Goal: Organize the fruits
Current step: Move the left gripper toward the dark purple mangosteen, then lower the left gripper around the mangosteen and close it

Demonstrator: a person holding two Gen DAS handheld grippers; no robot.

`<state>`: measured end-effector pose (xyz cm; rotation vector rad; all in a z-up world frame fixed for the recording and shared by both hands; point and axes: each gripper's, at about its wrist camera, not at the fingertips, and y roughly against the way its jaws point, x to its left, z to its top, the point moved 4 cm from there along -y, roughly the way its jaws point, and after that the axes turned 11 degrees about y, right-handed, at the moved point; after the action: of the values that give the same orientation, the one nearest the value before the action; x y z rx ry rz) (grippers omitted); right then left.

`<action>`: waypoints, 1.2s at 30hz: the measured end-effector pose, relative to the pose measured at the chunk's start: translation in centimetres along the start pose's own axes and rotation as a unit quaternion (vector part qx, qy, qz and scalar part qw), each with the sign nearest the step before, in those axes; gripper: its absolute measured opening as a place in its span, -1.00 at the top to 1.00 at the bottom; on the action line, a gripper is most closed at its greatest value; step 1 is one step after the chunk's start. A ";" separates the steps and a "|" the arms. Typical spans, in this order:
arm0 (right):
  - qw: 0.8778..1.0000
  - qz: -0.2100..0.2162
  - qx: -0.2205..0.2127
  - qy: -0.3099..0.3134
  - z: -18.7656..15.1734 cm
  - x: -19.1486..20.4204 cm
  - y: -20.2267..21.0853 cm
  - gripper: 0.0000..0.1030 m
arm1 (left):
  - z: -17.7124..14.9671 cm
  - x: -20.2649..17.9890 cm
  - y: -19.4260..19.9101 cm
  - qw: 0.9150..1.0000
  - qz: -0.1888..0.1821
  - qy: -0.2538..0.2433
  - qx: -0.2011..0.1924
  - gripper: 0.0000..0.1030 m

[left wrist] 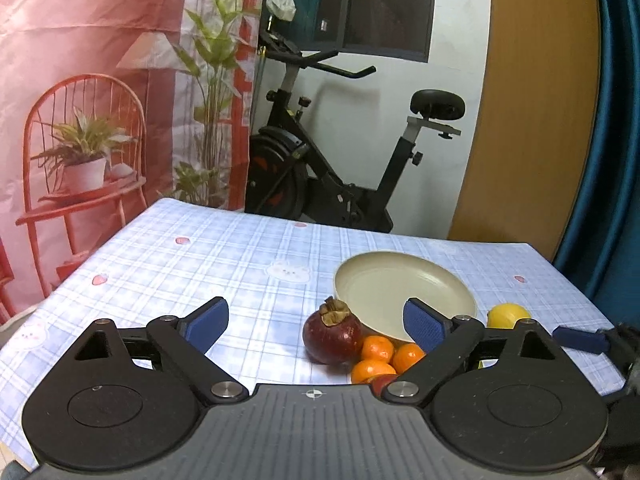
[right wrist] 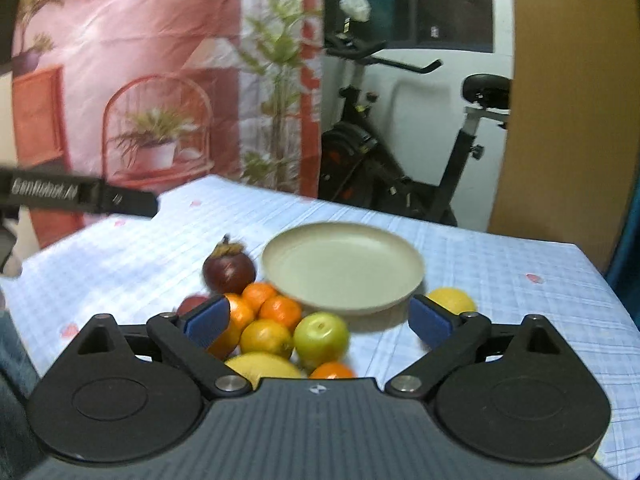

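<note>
**Checked tablecloth, fruit heaped by an empty plate**

Blue-checked cloth covers the table (left wrist: pixel 208 248). Over its near edge the left gripper (left wrist: pixel 316 322) has its jaws spread wide with nothing pinched; the mangosteen (left wrist: pixel 333 336) and three small oranges (left wrist: pixel 378 349) lie on the cloth between its blue pads. The right gripper (right wrist: pixel 318 320) is likewise spread and empty, with a green apple (right wrist: pixel 321 336), a yellow-orange citrus (right wrist: pixel 267 338) and more oranges (right wrist: pixel 280 312) heaped between its fingers, touching one another. A reddish fruit (right wrist: pixel 192 303) is half hidden behind its left pad.

Just beyond the heap sits the cream plate (right wrist: pixel 344 268), nothing in it, the nearest oranges against its rim. A lemon (left wrist: pixel 508 315) lies apart, toward the table's right edge. Past the far edge stand an exercise bike (left wrist: pixel 340 160), a printed pink backdrop (left wrist: pixel 100 100) and a wooden panel (left wrist: pixel 532 100).
</note>
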<state>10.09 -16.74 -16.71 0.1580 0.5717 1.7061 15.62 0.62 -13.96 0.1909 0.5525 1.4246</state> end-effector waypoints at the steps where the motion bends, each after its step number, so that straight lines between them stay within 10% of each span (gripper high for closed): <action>1: 1.000 0.002 0.002 0.005 -0.2 0.4 -0.1 -0.83 | 0.1 0.0 0.1 1.000 0.000 0.000 -0.001 -0.86; 26: 0.998 0.058 0.017 0.020 -0.6 2.7 -0.7 -0.66 | -1.5 0.8 -0.7 0.998 -0.018 0.018 0.055 -0.68; 36: 0.999 0.046 -0.007 -0.008 1.9 -0.8 -0.5 -0.66 | 4.3 1.2 -1.7 1.000 -0.022 0.007 0.008 -0.65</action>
<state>11.50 -16.93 -15.15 0.1891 0.5477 1.7967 19.20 2.38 -11.28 0.1789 0.5765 1.3796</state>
